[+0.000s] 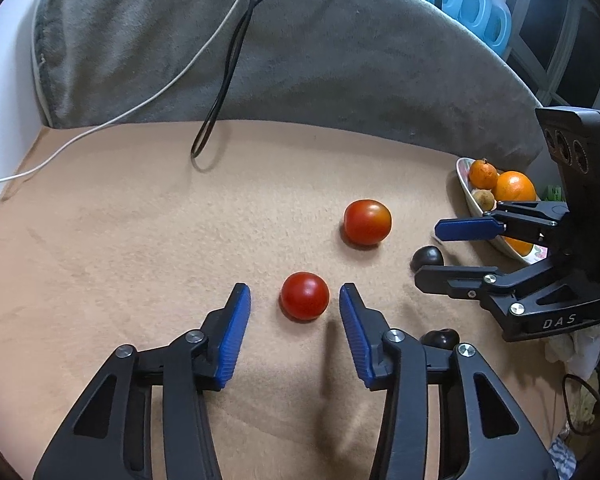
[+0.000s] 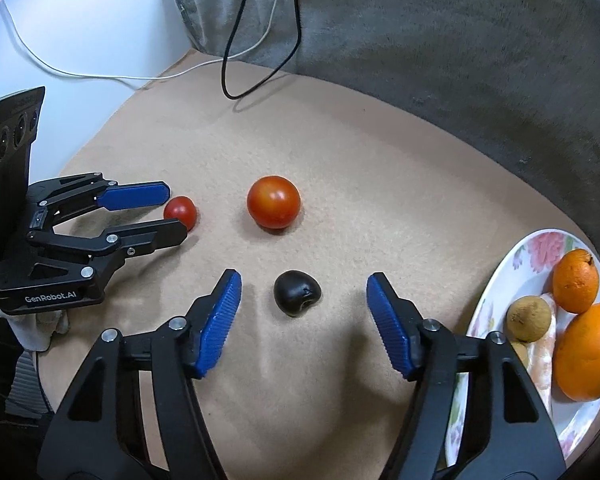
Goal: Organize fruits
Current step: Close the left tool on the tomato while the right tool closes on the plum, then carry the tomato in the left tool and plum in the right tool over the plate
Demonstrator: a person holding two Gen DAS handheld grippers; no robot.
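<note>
A small red tomato point(image 1: 305, 296) lies on the tan cloth between the blue pads of my left gripper point(image 1: 295, 294), which is open; a narrow gap shows on each side. A larger tomato point(image 1: 367, 222) sits beyond it. In the right wrist view a dark, near-black fruit point(image 2: 297, 293) lies between the pads of my open right gripper point(image 2: 304, 280), well apart from both. The left wrist view has the right gripper point(image 1: 428, 254) straddling that dark fruit point(image 1: 427, 258). A second dark fruit point(image 1: 440, 338) peeks out beside my left gripper's right finger.
A flowered plate point(image 2: 496, 280) at the right holds two oranges point(image 2: 592, 352), a small brown fruit point(image 2: 529, 319) and a peeled citrus piece. A grey cushion point(image 1: 300, 60) bounds the far side. Black point(image 1: 220, 104) and white point(image 1: 100, 126) cables trail onto the cloth.
</note>
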